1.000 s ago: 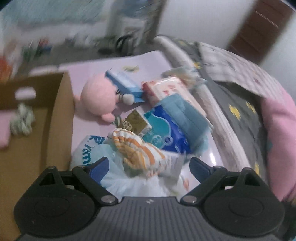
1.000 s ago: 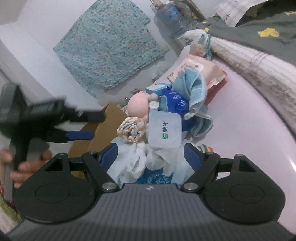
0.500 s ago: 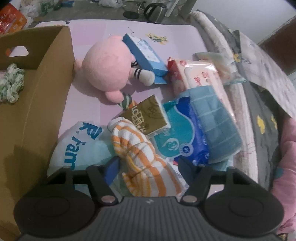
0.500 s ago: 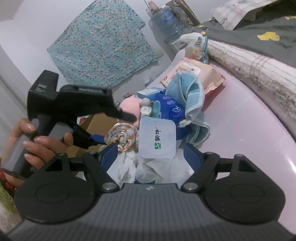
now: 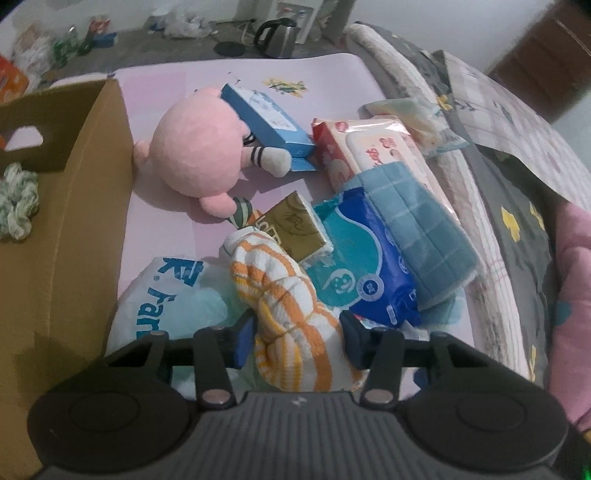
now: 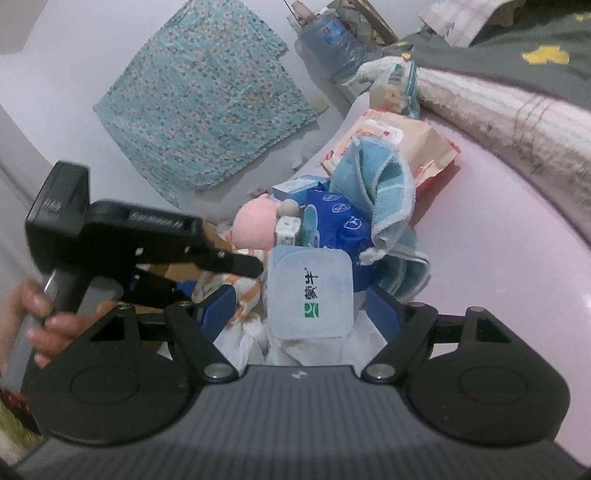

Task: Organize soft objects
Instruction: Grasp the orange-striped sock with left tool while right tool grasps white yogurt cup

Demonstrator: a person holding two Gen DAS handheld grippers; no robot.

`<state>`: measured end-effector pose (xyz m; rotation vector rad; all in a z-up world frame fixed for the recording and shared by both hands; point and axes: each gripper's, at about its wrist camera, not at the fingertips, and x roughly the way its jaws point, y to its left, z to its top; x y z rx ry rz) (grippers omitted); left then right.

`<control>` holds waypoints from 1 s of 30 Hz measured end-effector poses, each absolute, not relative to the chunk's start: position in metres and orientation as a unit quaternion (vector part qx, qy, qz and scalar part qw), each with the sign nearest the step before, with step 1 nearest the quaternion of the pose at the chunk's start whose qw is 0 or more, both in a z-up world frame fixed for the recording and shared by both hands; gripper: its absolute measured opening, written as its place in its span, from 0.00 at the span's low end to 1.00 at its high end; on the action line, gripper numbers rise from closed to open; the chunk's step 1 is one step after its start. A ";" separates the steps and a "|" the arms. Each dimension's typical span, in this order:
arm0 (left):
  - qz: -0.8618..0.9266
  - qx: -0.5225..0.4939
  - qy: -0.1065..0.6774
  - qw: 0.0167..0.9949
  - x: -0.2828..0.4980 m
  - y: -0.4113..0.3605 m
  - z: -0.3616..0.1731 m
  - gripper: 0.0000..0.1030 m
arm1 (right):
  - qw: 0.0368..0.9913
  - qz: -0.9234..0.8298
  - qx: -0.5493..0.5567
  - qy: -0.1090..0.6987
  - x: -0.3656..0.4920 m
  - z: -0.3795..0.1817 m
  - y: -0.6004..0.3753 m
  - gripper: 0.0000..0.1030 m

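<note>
The box (image 5: 74, 206) holds a green rag (image 5: 16, 201). The left gripper (image 5: 297, 334) pinches the striped cloth (image 5: 288, 295); the right gripper (image 6: 301, 301) gapes around a white pack (image 6: 308, 293).

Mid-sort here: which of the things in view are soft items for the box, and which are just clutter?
For the job:
orange-striped towel, between the left gripper fingers
pink plush
blue cloth
cardboard box

Lying about:
blue tissue pack
wet wipes pack
blue carton
kettle
</note>
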<state>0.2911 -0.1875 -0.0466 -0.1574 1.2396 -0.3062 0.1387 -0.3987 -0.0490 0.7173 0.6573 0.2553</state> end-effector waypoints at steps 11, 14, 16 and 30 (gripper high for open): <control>-0.159 -0.050 0.565 0.808 0.282 -0.187 -0.049 0.47 | 0.811 0.154 0.448 0.343 0.180 -0.095 -0.408 0.72; -0.157 -0.049 0.566 0.808 0.282 -0.188 -0.048 0.47 | 0.796 0.163 0.467 0.350 0.187 -0.105 -0.405 0.66; -0.156 -0.051 0.566 0.808 0.282 -0.188 -0.048 0.47 | 0.803 0.159 0.456 0.349 0.187 -0.101 -0.402 0.64; -0.180 -0.035 0.539 0.822 0.254 -0.198 -0.021 0.45 | 0.859 0.116 0.379 0.325 0.150 -0.052 -0.387 0.60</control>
